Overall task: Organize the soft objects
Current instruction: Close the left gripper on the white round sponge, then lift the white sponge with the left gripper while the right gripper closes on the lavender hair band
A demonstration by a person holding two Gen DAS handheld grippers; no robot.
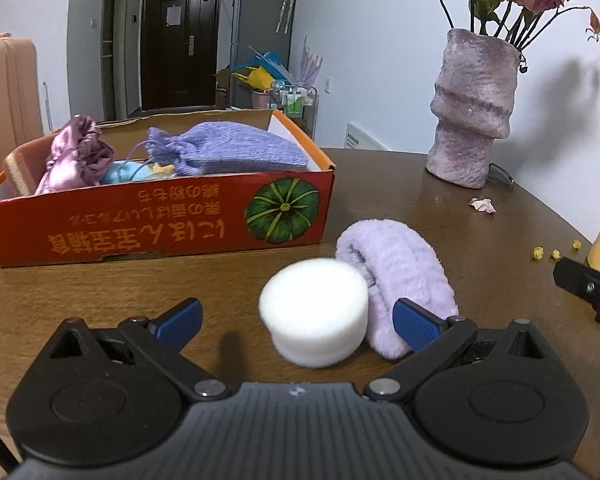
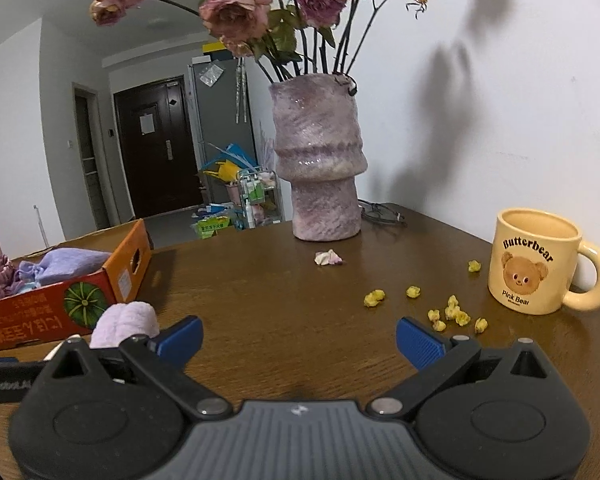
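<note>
A white round sponge (image 1: 315, 308) lies on the brown table (image 1: 440, 216), touching a rolled lilac fluffy cloth (image 1: 404, 276) on its right. My left gripper (image 1: 298, 320) is open, its blue fingertips on either side of the sponge, the right one against the cloth. An orange cardboard box (image 1: 156, 216) at the back left holds a knitted lilac pouch (image 1: 228, 148), a satin purple pouch (image 1: 76, 152) and a light blue item. My right gripper (image 2: 300, 338) is open and empty over bare table; the cloth (image 2: 126, 320) and box (image 2: 60, 304) show at its left.
A purple vase (image 2: 320, 160) with dried roses stands at the back of the table. A yellow bear mug (image 2: 536, 260) stands at the right. Small yellow bits (image 2: 452, 312) and a petal (image 2: 328, 258) lie scattered between them. The right gripper's body shows at the left view's right edge (image 1: 588, 288).
</note>
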